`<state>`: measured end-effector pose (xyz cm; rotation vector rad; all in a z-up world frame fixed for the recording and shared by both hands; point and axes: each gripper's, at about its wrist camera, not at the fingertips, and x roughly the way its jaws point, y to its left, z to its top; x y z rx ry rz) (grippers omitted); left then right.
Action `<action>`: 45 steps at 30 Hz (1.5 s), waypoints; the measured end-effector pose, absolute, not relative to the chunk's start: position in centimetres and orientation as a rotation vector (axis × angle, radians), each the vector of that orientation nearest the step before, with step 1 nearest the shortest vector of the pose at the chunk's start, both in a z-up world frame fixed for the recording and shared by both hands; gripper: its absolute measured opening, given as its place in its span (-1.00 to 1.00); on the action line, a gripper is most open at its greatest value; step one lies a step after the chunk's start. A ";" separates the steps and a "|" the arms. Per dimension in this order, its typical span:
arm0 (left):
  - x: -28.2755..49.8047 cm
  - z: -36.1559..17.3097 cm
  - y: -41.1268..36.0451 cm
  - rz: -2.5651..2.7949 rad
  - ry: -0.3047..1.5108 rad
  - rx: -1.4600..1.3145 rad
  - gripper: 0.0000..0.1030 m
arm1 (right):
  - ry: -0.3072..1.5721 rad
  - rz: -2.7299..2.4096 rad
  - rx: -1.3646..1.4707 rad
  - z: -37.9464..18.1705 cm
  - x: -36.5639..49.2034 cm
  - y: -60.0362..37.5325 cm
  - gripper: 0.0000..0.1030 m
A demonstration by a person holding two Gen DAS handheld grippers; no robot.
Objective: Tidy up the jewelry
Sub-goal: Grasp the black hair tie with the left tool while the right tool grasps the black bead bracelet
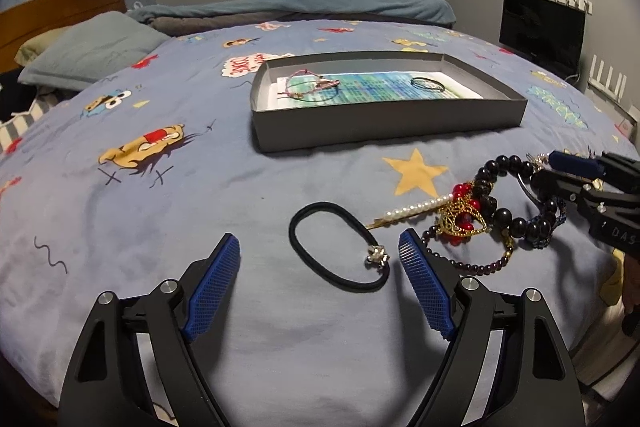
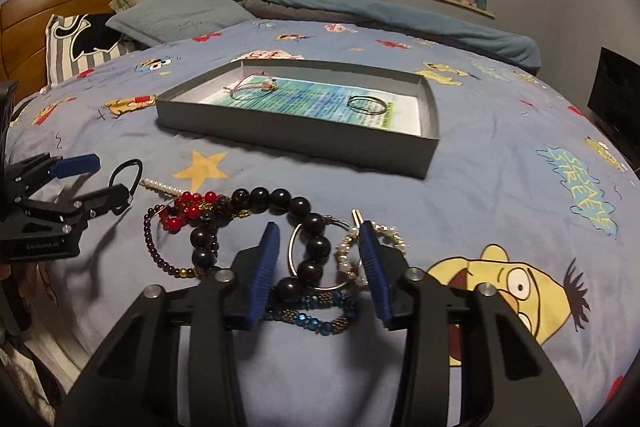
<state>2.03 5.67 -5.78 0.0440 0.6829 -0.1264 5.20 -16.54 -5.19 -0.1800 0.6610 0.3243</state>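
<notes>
Your left gripper (image 1: 319, 269) hangs over the bed (image 1: 160, 227) with its jaws spread wide and nothing gripped; the black hair tie (image 1: 338, 247) lies on the cover between them, touching neither pad. Your right gripper (image 2: 316, 259) has its jaws about half open, set around part of the jewelry pile: the black bead bracelet (image 2: 308, 227) and a silver ring (image 2: 298, 255) lie in the gap. The right pad sits against the pearl bracelet (image 2: 352, 259), but you cannot tell whether either pad presses on anything. The blue beaded bracelet (image 2: 320, 321) is partly hidden under the jaws. The red and gold ornament (image 1: 464, 219) tangles with other strands, hard to separate. Farther back, the grey tray (image 1: 384, 123) holds a pink cord bracelet (image 1: 308, 87) and thin dark bangles (image 1: 427, 84).
</notes>
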 end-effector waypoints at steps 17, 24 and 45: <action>3.4 -6.5 7.3 -0.122 0.731 0.003 -0.03 | 0.698 0.327 -0.198 -6.2 6.2 -15.7 -0.37; 4.2 -7.0 6.9 -0.129 0.752 0.029 -0.53 | 0.705 0.329 -0.189 -6.4 6.7 -15.7 -0.55; 4.5 -7.2 7.5 -0.147 0.741 -0.007 -0.91 | 0.734 0.362 -0.186 -6.6 7.2 -15.5 -0.73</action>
